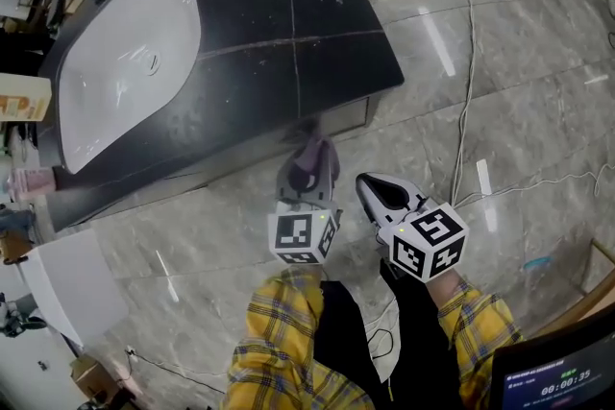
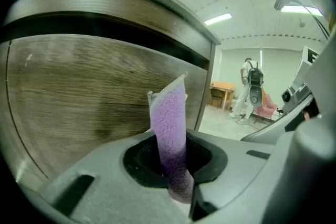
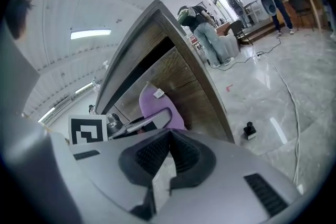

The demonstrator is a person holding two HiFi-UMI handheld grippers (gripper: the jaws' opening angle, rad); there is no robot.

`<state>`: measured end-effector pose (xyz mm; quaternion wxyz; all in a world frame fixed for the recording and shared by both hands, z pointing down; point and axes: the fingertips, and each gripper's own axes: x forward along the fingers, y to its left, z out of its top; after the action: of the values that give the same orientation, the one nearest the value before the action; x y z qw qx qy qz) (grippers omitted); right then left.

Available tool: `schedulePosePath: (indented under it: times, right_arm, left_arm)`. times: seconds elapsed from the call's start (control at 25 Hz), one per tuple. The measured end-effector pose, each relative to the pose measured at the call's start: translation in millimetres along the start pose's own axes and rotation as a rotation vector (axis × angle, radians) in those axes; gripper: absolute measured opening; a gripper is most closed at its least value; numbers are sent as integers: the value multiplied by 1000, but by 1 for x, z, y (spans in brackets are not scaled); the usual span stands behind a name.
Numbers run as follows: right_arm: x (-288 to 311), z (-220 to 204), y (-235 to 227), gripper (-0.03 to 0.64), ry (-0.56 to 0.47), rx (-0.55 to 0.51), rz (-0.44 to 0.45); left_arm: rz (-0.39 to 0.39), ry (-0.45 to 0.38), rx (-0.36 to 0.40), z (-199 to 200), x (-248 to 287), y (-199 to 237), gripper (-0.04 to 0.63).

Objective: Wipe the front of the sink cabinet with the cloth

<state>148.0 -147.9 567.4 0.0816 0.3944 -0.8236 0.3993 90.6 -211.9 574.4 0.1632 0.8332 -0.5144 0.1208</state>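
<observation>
Your left gripper (image 1: 307, 170) reaches forward and down toward the sink cabinet (image 2: 79, 92), jaws pinching the purple cloth (image 2: 169, 123). The cloth stands up from the jaws as a narrow, fuzzy strip, its top edge close against the wood-grain front under the dark worktop (image 1: 327, 14). Your right gripper (image 1: 370, 187) hangs just beside the left, jaws pressed together on nothing.

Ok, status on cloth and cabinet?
Left tool shut on cloth, close to cabinet front, contact unclear. Right tool shut, empty. Nothing between cloth and front.
</observation>
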Motion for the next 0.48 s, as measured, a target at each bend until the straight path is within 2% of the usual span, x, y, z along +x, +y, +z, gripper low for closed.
schedulePosePath:
  times: [0.48]
  right_arm:
    - [-25,10,-38,5,-38,51,-40]
  left_arm:
    - [-61,30,24,-2,32,-43,46]
